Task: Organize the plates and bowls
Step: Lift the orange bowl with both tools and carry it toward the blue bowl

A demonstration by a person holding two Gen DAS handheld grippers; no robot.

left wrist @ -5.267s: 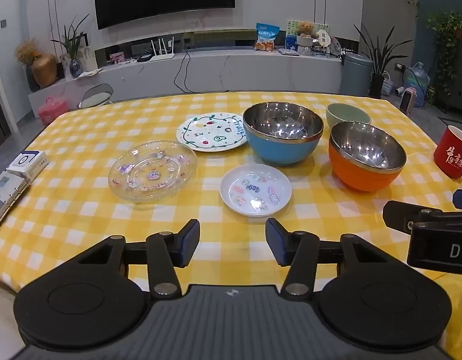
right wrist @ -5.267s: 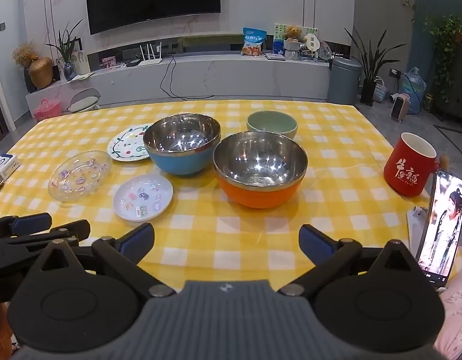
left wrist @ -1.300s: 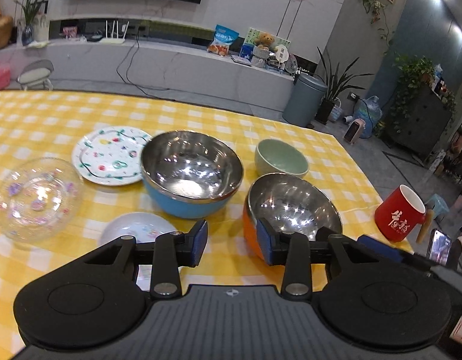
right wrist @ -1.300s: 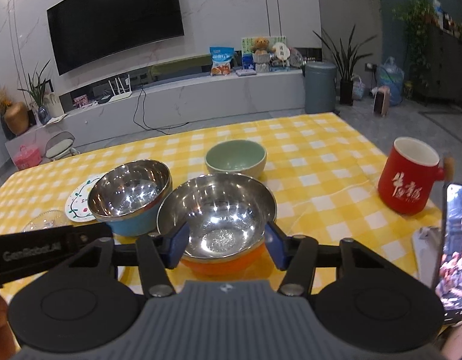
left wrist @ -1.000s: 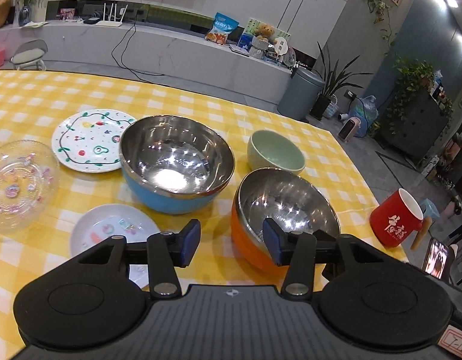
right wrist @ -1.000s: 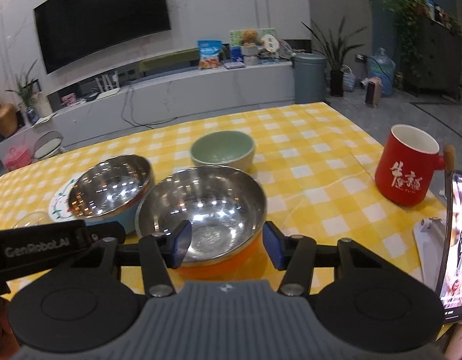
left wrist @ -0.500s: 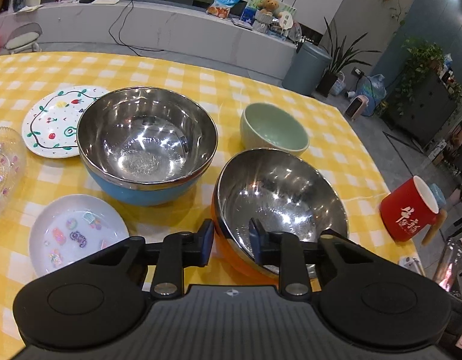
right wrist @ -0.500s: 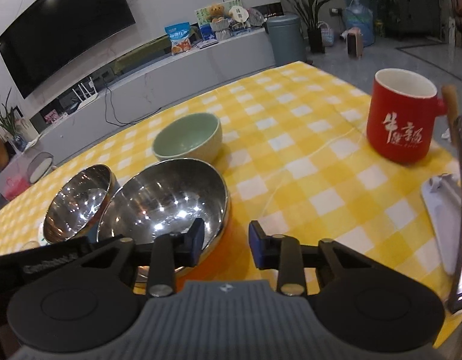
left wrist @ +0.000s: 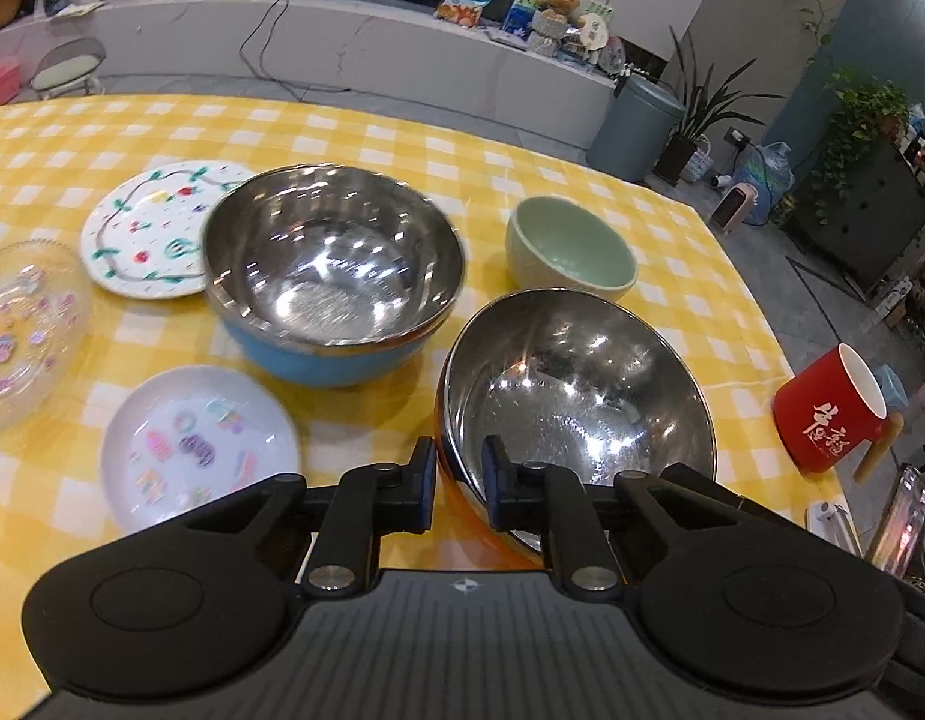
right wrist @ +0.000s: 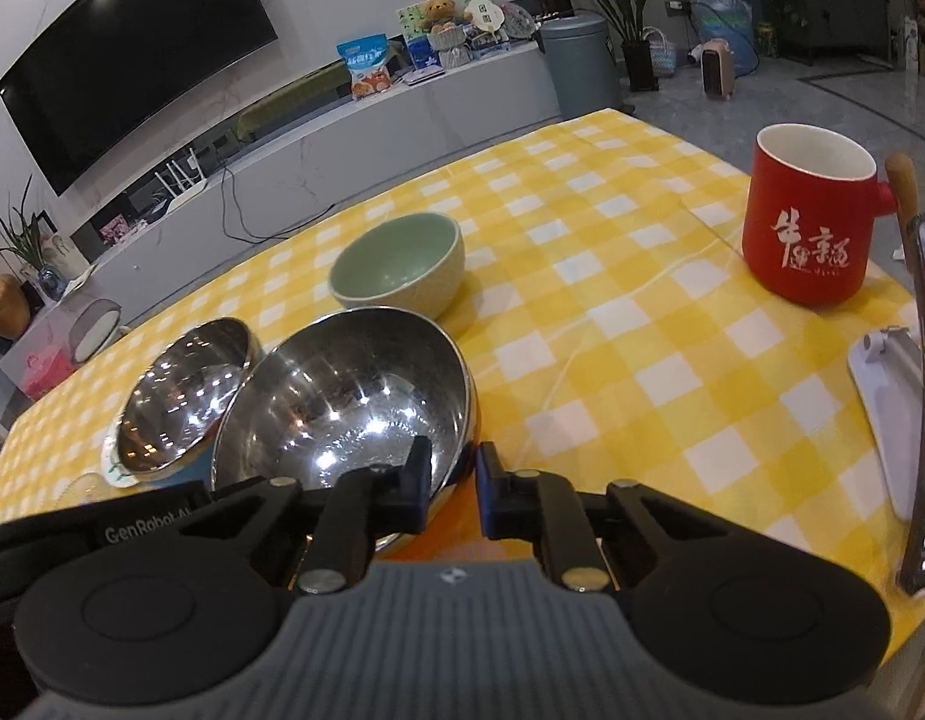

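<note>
As both tools are closing on the orange bowl (left wrist: 576,402), I am pinching its steel rim from two sides — left tool (left wrist: 456,492) on the near-left rim, right tool (right wrist: 453,489) on the near-right rim, one finger inside and one outside each time. Two grips are probably steadying a wide, slippery bowl for lifting. The bowl is sitting on the desk (left wrist: 402,138) just beside the blue bowl (left wrist: 333,276), mouth tilting away from me; being round, it has no long axis. The green bowl (left wrist: 570,249) is standing behind — probably these will be nesting.
</note>
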